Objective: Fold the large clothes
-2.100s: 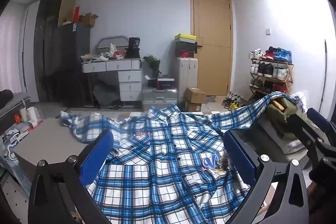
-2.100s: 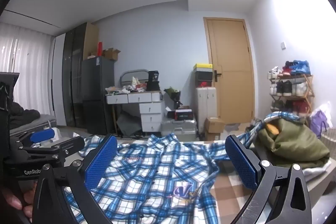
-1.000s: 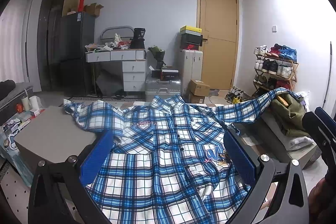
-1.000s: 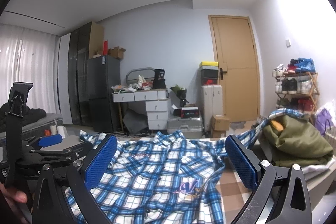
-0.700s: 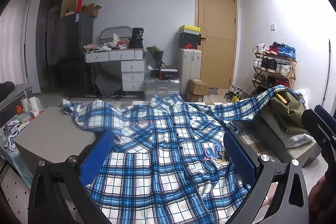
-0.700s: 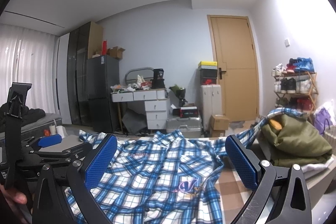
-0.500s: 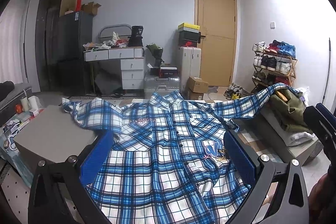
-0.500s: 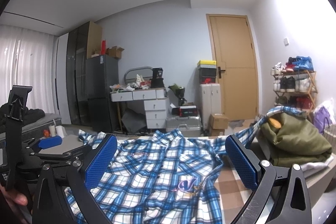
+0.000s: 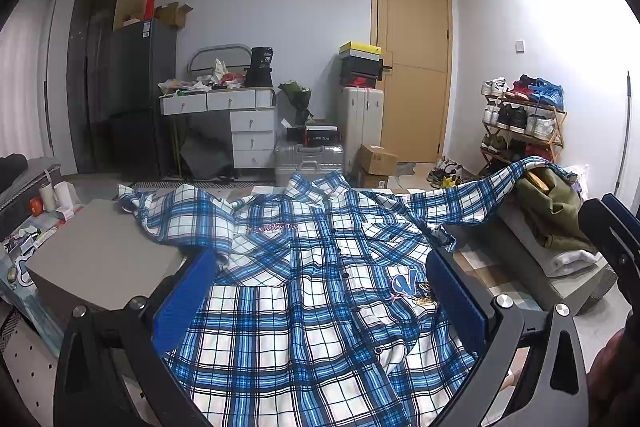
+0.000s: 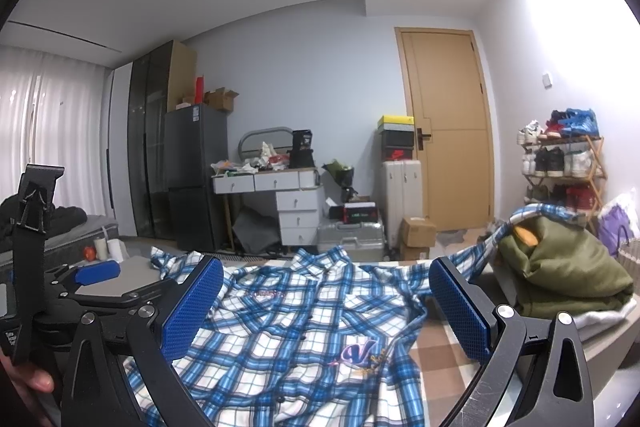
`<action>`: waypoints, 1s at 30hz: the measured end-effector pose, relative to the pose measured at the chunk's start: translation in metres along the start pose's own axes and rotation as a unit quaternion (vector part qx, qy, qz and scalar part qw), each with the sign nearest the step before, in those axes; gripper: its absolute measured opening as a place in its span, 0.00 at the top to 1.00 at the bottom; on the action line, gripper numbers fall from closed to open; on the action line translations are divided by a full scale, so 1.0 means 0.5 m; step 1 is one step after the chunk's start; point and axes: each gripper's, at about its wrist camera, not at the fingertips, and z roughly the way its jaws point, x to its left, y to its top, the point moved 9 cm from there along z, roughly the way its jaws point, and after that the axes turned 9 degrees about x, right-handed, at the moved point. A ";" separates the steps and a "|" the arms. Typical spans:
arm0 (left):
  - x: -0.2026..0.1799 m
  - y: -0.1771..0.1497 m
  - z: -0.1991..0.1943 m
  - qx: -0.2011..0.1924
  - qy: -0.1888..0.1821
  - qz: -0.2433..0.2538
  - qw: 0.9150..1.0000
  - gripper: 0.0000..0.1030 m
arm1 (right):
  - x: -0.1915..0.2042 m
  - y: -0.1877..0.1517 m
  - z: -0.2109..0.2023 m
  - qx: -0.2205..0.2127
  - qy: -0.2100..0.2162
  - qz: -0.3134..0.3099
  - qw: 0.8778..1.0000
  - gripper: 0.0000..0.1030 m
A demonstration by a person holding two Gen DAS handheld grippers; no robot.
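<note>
Left wrist: shirt [image 9: 304, 291], collar far.

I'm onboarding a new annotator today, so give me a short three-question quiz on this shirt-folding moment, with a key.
1. True or false: the left gripper is clamped on the plaid shirt.
2. Over what does the shirt's far right sleeve drape? A) the olive green garment B) the shoe rack C) the suitcase
3. Fill in: the shirt lies with its button front facing ____.

Key: 1. False, both the left and the right gripper are open and hold nothing. 2. A. 3. Up; the buttons and embroidered logo show.
</note>
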 end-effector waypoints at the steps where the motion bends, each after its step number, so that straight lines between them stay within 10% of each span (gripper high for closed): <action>1: 0.000 -0.002 0.000 0.000 0.000 0.000 1.000 0.01 | 0.000 -0.001 0.000 0.001 0.001 0.001 1.000 0.00; 30: 0.026 -0.022 0.137 0.057 -0.015 -0.009 0.998 0.01 | -0.126 -0.019 0.137 0.052 -0.031 0.044 0.997 0.00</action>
